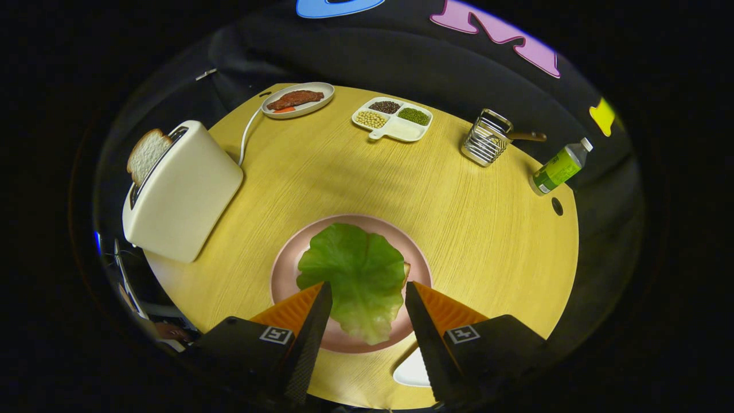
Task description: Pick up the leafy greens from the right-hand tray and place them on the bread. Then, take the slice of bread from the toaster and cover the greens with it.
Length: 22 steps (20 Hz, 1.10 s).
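With the lettuce leaf [355,275] laid on the pink plate [281,275], our hand-held gripper [367,292] stands apart, empty; next we approach the bread slice [146,155] in the toaster [183,195], upper left, pinching its flat faces.

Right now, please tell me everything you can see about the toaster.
The toaster is cream-white with smooth, rounded sides, probably plastic. It stands on the yellow wooden table, at its edge, beyond the claw, whose fingers are open. One slice of bread sticks up out of its top slot. A white cord runs from it toward the plate of meat.
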### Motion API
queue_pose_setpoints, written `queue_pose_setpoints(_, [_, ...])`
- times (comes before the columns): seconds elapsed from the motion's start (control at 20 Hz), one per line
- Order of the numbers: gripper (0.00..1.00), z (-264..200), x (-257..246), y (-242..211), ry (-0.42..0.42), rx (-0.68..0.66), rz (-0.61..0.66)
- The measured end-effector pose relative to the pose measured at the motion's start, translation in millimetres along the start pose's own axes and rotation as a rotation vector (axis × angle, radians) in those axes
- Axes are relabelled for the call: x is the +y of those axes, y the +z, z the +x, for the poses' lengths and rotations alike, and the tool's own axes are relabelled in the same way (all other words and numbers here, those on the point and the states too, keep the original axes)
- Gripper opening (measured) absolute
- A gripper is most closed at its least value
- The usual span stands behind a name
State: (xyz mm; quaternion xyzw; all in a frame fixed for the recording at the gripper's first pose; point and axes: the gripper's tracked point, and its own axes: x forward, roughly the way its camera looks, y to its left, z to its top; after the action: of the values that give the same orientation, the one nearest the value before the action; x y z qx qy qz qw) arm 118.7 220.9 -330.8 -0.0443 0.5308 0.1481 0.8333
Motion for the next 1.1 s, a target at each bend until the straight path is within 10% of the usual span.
queue_pose_setpoints(0.55, [0.82,-81,56,51,0.089,-0.180,0.008])
queue_pose_setpoints(1.1, [0.85,-131,239,146,0.330,-0.299,-0.090])
